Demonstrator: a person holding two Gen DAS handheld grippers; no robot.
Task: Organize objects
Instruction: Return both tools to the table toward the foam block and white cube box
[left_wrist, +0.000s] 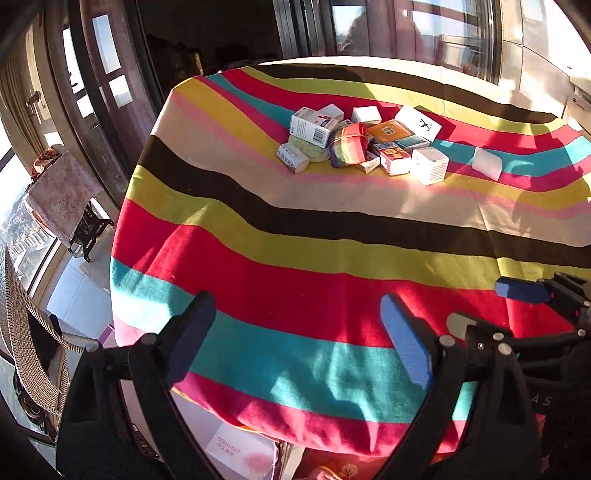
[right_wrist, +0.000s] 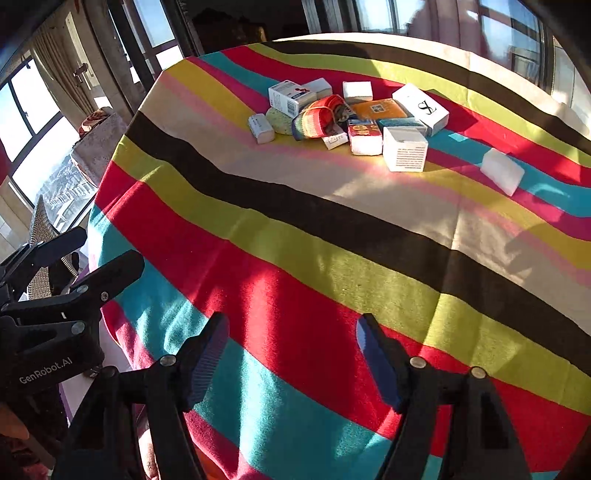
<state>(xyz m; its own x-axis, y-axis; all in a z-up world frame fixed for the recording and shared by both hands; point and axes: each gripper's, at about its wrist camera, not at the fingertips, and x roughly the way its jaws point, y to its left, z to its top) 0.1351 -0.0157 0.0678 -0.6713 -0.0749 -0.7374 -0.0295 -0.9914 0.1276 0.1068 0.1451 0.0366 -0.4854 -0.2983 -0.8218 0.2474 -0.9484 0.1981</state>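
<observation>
On the far side of the striped cloth (left_wrist: 295, 229), the pile (left_wrist: 364, 142) waits in a tight heap, one white block (left_wrist: 487, 163) apart at right. My left gripper (left_wrist: 295, 339) and right gripper (right_wrist: 291, 358) hang near, both wide open, empty. Boxes overlap: I risk toppling neighbours. Items underneath are hidden; labels unreadable.

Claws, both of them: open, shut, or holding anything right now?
Left claw: open, nothing between its fingers.
Right claw: open, nothing held, above the striped cloth.
</observation>
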